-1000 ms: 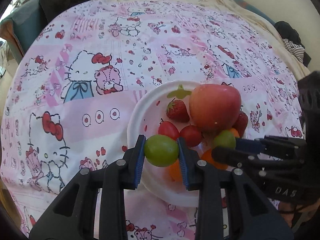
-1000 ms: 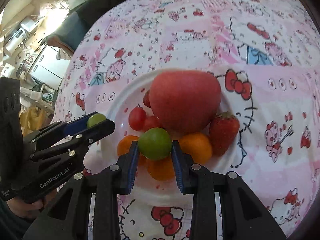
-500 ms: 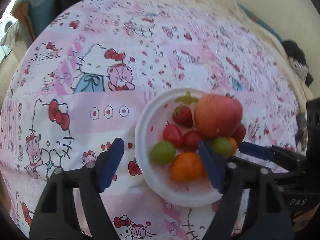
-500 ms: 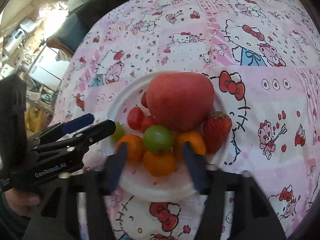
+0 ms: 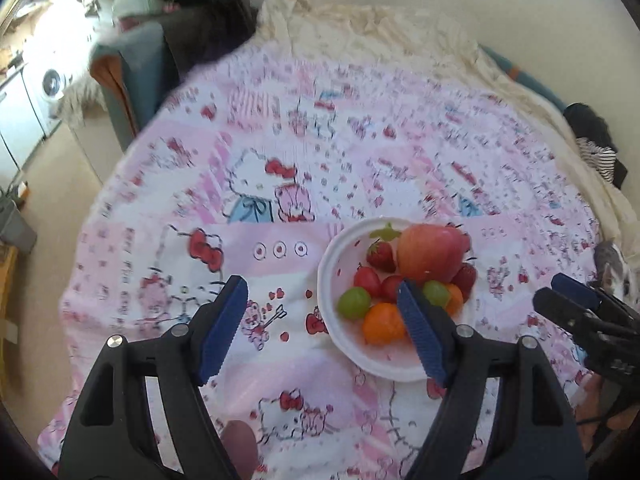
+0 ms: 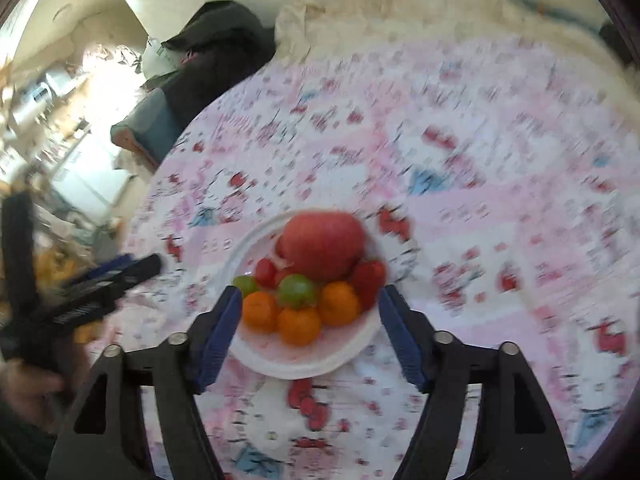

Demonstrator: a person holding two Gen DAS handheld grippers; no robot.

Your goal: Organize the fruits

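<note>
Two green grapes [image 5: 353,303] lie on the white plate [image 5: 330,276] among tangerines, cherry tomatoes, strawberries and an apple [image 5: 430,254]; judged small, smooth and easily bruised, they want a light pinch across the middle. Left hand-held gripper [image 5: 324,326] stands open and empty; the right hand-held gripper [image 6: 310,330], jaws just opening, likewise. Plate sits on a soft cartoon-print bedspread [image 5: 280,152] in a cluttered room.
</note>
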